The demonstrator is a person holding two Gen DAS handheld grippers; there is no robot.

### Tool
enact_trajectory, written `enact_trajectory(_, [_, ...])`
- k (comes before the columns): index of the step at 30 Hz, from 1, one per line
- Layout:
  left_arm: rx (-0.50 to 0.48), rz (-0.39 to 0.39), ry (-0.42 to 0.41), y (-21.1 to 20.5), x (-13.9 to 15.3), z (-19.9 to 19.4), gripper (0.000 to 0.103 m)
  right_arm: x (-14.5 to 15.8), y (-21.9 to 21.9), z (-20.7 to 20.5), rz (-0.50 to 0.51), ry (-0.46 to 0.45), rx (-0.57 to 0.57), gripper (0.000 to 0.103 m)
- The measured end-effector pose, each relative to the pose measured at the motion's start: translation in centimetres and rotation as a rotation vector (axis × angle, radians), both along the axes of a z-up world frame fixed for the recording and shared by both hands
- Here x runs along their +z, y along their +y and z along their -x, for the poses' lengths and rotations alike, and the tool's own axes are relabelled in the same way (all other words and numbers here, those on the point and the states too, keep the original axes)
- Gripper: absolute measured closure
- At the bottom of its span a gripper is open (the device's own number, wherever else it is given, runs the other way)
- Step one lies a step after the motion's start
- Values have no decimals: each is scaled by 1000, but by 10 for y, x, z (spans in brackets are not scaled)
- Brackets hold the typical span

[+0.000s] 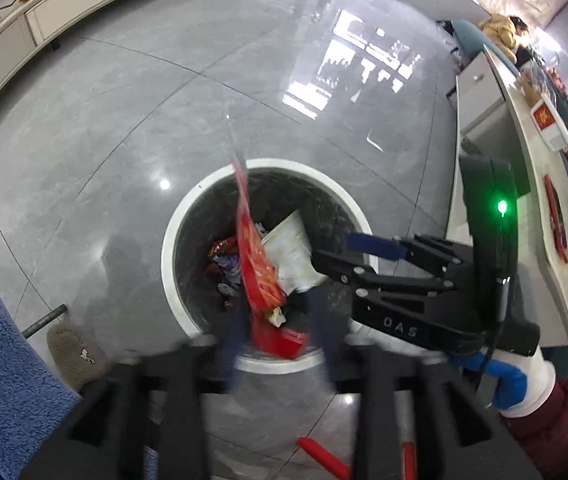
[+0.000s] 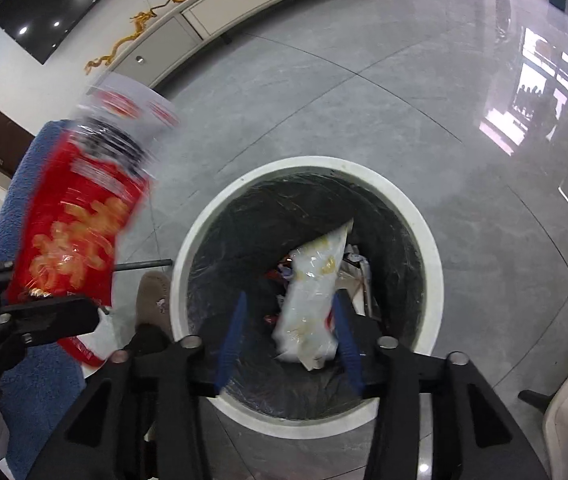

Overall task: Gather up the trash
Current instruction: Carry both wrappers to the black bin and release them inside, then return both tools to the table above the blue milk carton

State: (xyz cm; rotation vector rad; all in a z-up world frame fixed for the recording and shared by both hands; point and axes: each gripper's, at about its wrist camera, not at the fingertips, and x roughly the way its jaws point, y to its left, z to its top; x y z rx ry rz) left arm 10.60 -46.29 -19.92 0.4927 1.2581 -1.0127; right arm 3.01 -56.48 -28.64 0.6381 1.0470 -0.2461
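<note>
1. The left tongs (image 1: 275,344) are gaping over the bin (image 1: 187,216), gripping nothing, the red packet (image 1: 257,264) dropping in (blurred).
2. The right tongs (image 2: 288,344) are likewise standing open, the white wrapper (image 2: 312,300) loose between them, falling binward.

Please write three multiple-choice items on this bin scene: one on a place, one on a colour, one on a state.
1. Where is the white bag?
A. on the cabinet
B. over the bin's opening, between the right gripper's fingers
C. on the floor beside the bin

2. What colour is the rim of the bin?
A. white
B. green
C. black

3. How do the jaws of the right gripper stand?
A. pressed flat together
B. clamped on the red bag
C. apart

Answers:
1 B, the white bag hangs blurred above the dark liner.
2 A, a white ring runs round the opening.
3 C, a gap shows either side of the white bag; the red bag is beside the left gripper.
</note>
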Motion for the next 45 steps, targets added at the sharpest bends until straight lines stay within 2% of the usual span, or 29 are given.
enact_trajectory(7, [56,66,-9,12,16,-5,56,16,-3,13,35,-21,-23,55])
enact_trajectory(12, [120,166,-108,46,57,1,56,53,3,25,90,-80,-20,55])
enact_trajectory(15, [177,214,-145,81,83,0,56,82,14,30,149,-125,10,55])
enact_trajectory(20, [269,250,-256,156,127,5,56,132,40,31,205,-222,76,54])
enact_trajectory(30, [525,311,-386,328,183,11,56,231,138,18,298,-385,267,50])
enact_trajectory(35, [660,324,-417,406,190,9,56,270,191,5,324,-442,364,50])
enact_trajectory(37, [710,317,-420,432,187,6,56,282,211,-2,326,-461,408,46])
enact_trajectory(41, [800,303,-397,473,176,-11,56,294,243,-20,334,-483,484,45])
enact_trajectory(45, [874,286,-357,502,162,-37,56,288,270,-51,309,-487,554,44])
